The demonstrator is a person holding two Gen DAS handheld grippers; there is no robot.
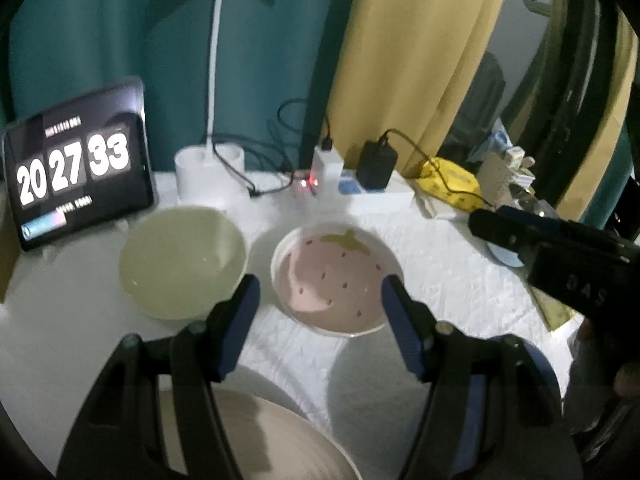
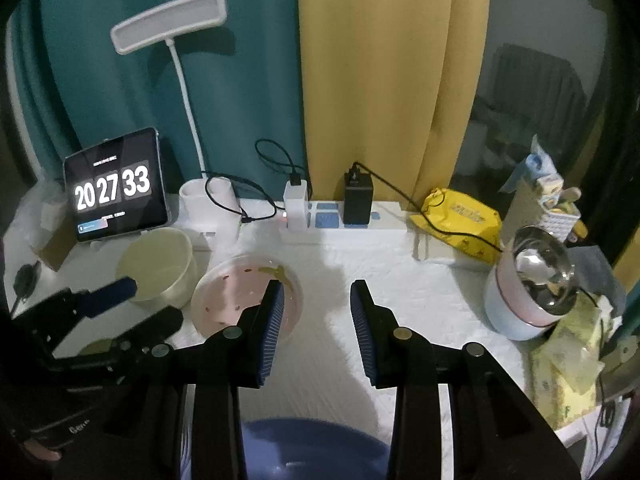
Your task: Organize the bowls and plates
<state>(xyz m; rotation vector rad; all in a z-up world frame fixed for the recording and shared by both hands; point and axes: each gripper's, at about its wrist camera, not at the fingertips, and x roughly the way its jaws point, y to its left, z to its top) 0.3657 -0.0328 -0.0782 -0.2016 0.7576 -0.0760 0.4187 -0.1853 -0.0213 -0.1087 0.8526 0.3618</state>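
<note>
Left gripper [image 1: 320, 308]: jaws wide apart, holding nothing. It hangs above the near rim of the strawberry plate, lower centre of the left wrist view. The spread looks suited to taking that rim, though no contact shows.

Right gripper [image 2: 318, 312]: jaws wide apart, holding nothing. It is centred over bare white tablecloth [image 2: 360, 276], with its left finger overlapping the plate's right edge in the picture. Whether it touches cannot be told.

Strawberry plate [image 1: 334, 278]: shallow, pink with a green leaf and dark seeds, flat on the cloth at the centre of the left wrist view.

Pale green bowl [image 1: 182, 260]: upright and empty, just left of the plate, the two rims near but apart. It probably waits to be grouped with other bowls.

Beige plate [image 1: 264, 440]: bottom edge of the left wrist view, under the gripper body and only partly seen.

Blue dish [image 2: 312, 448]: bottom centre of the right wrist view, beneath the right gripper. Whether it is a bowl or a plate is unclear.

Surroundings, along the back edge:
- tablet clock [image 1: 78, 164], upper left
- lamp [image 2: 172, 26] with its white base
- power strip [image 2: 344, 220] with chargers and looping black cables [image 1: 256, 164]
- yellow packet [image 2: 460, 216]
- small cooker [image 2: 528, 292], right

Obstruction: the cables lie close behind the bowl and plate, so a lift tending backward could snag them. The two grippers also crowd the same plate.
</note>
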